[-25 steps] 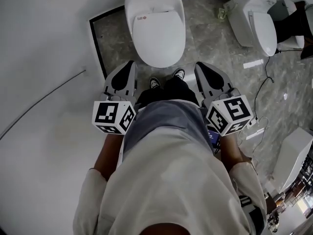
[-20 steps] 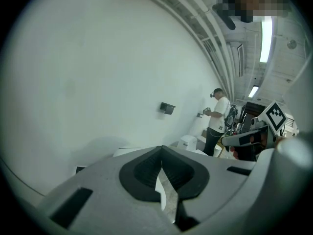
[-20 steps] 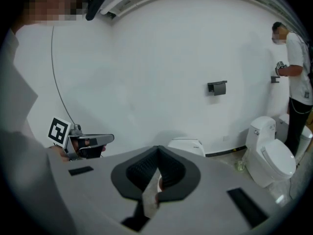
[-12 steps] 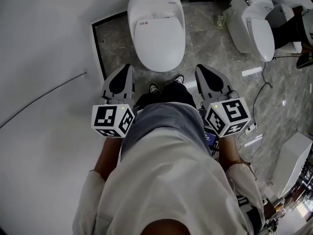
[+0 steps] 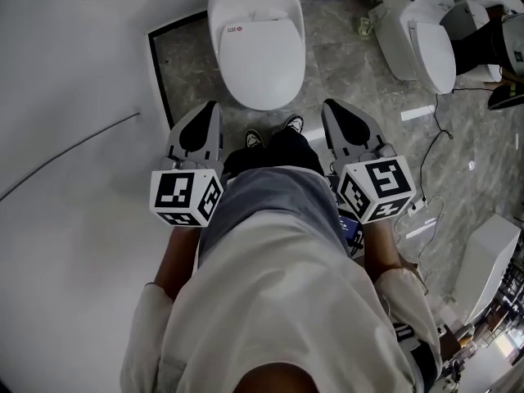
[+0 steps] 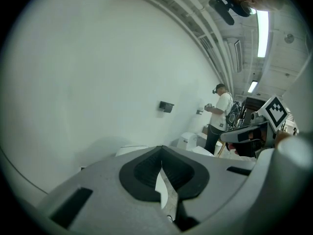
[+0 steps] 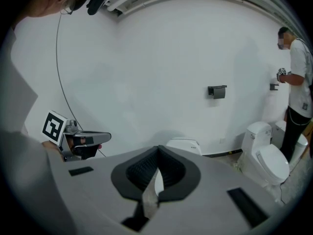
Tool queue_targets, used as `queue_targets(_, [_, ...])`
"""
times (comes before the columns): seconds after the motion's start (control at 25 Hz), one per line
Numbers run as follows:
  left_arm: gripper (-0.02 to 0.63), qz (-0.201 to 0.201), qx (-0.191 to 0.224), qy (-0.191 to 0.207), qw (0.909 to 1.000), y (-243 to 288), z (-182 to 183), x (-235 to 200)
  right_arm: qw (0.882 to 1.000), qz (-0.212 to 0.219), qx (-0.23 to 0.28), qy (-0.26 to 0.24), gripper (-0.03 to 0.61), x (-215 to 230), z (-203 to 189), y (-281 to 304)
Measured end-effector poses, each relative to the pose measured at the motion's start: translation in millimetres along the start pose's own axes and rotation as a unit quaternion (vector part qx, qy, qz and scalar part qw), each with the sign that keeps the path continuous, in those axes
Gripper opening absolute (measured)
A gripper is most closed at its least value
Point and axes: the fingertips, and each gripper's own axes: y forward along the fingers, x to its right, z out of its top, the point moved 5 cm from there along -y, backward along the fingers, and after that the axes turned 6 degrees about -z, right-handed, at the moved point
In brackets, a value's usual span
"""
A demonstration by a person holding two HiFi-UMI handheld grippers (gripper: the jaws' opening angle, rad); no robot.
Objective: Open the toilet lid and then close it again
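A white toilet (image 5: 255, 43) stands straight ahead against the wall, its lid (image 5: 262, 64) down. I hold both grippers at waist height, pointing at it from a short way back, and neither touches it. My left gripper (image 5: 210, 107) is shut with nothing in it, and its tips meet in the left gripper view (image 6: 161, 150). My right gripper (image 5: 331, 105) is shut and empty too, its tips (image 7: 157, 149) together. The toilet's tank (image 7: 183, 145) shows just beyond the right jaws. My shoes (image 5: 258, 137) stand close to the bowl's front.
A second toilet (image 5: 426, 35) stands to the right, and a third white fixture (image 5: 491, 260) lies nearer at the right edge. Cables (image 5: 438, 150) trail over the marble floor. White wall fills the left. Another person (image 7: 298, 82) stands at the far right near a paper holder (image 7: 217, 91).
The head view has swayed a little. Both grippers stay shut in front of the toilet, and the lid stays down.
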Motion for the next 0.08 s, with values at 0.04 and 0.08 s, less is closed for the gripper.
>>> queue_targets(0.04, [0.008, 0.000, 0.000, 0.001, 1.0000, -0.8, 0.1, 1.0, 1.000, 0.000, 0.000, 0.000, 0.009, -0.2, -0.6, -0.8])
queue_targets(0.08, [0.008, 0.001, 0.000, 0.003, 1.0000, -1.7, 0.1, 2.1, 1.000, 0.000, 0.000, -0.001, 0.009, -0.4, -1.3, -1.6])
